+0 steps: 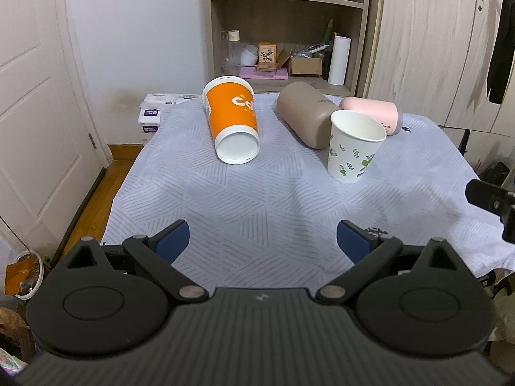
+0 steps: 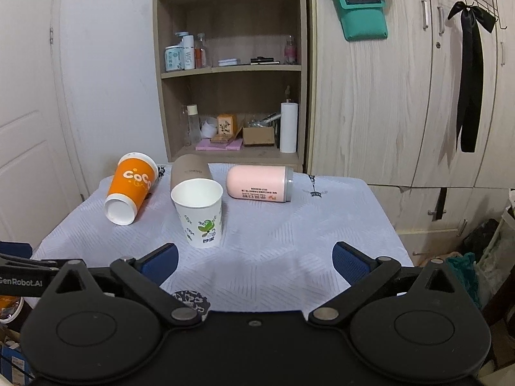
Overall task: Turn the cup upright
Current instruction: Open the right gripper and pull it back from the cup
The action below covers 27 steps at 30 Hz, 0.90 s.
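Left gripper [image 1: 262, 238] and right gripper [image 2: 254, 262] both spread wide, holding nothing; ahead of them white cup [image 2: 199, 214] upright; orange cup [image 1: 233, 119], brown cup [image 1: 304, 114], pink cup [image 2: 257, 183] lie toppled beyond.

Upright leaf-print paper cup [image 2: 200, 217] between toppled orange cup [image 2: 130, 193] and pink tumbler [image 2: 257, 182], right hand-held gripper [image 2: 254, 262] wide apart.

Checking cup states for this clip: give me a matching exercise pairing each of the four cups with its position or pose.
Things:
1. orange cup
2. white leaf-print cup
3. tan cup
4. pink cup

States:
A. upright, mouth up
B. on its side, farthest right
C. on its side, directly behind the upright cup
D. on its side, base toward the cameras

Pairs: 1-D, 2-A, 3-C, 4-B
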{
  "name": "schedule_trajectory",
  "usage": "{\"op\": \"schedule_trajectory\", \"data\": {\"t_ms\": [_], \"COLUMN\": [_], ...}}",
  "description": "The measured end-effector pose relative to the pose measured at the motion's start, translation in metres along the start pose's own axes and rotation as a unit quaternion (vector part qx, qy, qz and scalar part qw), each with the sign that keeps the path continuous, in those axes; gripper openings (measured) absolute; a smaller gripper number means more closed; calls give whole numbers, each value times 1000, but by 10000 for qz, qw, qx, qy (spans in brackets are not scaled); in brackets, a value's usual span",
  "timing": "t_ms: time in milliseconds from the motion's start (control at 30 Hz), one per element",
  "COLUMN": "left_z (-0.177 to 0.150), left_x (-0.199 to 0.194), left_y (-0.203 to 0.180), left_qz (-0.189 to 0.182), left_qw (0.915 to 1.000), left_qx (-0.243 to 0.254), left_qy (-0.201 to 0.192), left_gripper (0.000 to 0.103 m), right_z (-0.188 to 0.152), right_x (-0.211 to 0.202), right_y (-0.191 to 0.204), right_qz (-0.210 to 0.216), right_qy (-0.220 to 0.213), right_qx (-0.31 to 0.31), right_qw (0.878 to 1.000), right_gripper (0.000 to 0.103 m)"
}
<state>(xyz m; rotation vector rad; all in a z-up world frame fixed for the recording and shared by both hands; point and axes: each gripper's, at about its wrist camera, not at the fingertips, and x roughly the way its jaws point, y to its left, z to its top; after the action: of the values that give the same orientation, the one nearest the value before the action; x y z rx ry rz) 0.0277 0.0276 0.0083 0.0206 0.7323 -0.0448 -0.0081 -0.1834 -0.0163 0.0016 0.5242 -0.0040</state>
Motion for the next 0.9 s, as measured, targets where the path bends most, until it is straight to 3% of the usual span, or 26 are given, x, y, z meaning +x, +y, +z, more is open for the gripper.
{"op": "schedule_trajectory", "data": {"t_ms": [133, 500, 900], "left_z": [0, 0, -1], "left_x": [-4, -8, -19], "left_y": [2, 2, -5], "left_qz": [34, 129, -47], "left_qw": [10000, 9999, 9995], "left_qx": [-41, -5, 143], "left_qy": [-51, -100, -270], "left_gripper": [99, 99, 103], "right_z": [1, 2, 3], "right_x": [1, 1, -3], "right_y": [0, 0, 3], "right_qz": [-165, -125, -164], "right_qy": [29, 103, 74], "right_qx": [1, 36, -24], "right_qw": [9999, 9999, 9998], "right_gripper": [103, 103, 103]}}
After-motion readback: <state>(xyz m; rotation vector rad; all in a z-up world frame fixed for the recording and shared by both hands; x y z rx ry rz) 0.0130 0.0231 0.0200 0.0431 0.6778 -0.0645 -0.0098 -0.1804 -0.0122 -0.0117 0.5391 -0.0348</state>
